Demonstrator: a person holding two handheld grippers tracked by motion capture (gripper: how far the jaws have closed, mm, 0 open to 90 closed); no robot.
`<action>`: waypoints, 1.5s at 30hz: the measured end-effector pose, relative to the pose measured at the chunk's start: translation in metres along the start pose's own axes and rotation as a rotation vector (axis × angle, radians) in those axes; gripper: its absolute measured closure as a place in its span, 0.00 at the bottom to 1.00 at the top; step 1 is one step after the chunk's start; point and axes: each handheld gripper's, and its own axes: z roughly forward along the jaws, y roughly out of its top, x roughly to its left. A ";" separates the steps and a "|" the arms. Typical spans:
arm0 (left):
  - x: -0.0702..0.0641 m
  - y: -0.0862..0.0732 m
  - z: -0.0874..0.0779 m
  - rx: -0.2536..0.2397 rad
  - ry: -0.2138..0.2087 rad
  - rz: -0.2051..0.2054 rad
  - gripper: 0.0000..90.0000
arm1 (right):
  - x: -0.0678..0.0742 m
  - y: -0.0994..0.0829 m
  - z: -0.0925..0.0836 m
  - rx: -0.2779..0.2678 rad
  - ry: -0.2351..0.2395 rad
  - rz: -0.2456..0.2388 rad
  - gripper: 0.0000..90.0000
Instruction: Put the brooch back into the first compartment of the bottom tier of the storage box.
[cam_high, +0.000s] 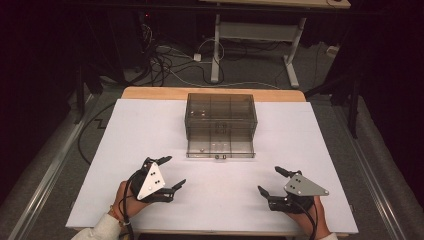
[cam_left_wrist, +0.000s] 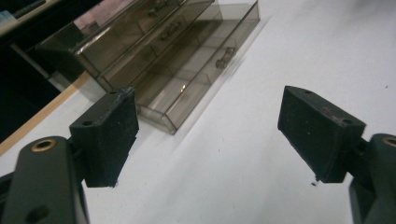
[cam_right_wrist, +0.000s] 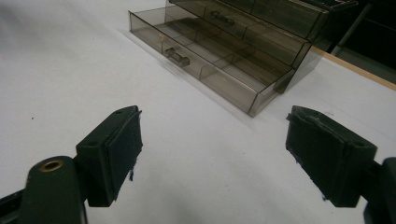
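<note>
A: What is seen around the counter (cam_high: 310, 150)?

B: Cables (cam_high: 170, 60) are seen tangled on the floor beyond its far edge, beside the white legs of another table (cam_high: 260, 35). Nothing is placed between the tools and the smoky drawer box (cam_high: 220, 119).

A: Where is the box set?

B: At the middle of the white surface, towards the far edge. Its bottom drawer (cam_high: 220, 148) is pulled out towards the person.

A: What is added by the gripper views?

B: The drawer's inner dividers (cam_right_wrist: 201, 70) and small handle (cam_right_wrist: 177, 56) are made out there; from above, little more than tinted plastic is seen.

A: And the tools?

B: The left tool (cam_high: 169, 173) and right tool (cam_high: 268, 181) are held near the front edge, well apart, both with jaws spread wide and nothing grasped.
</note>
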 end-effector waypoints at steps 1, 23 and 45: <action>0.000 -0.003 -0.001 0.005 0.005 -0.004 0.22 | 0.000 0.000 0.000 -0.001 0.001 0.001 0.20; 0.003 -0.055 -0.031 0.127 0.031 -0.115 0.22 | -0.004 -0.004 -0.007 -0.006 -0.012 0.013 0.20; 0.003 -0.054 -0.032 0.109 0.021 -0.112 0.22 | -0.001 -0.001 -0.006 -0.007 -0.014 0.003 0.20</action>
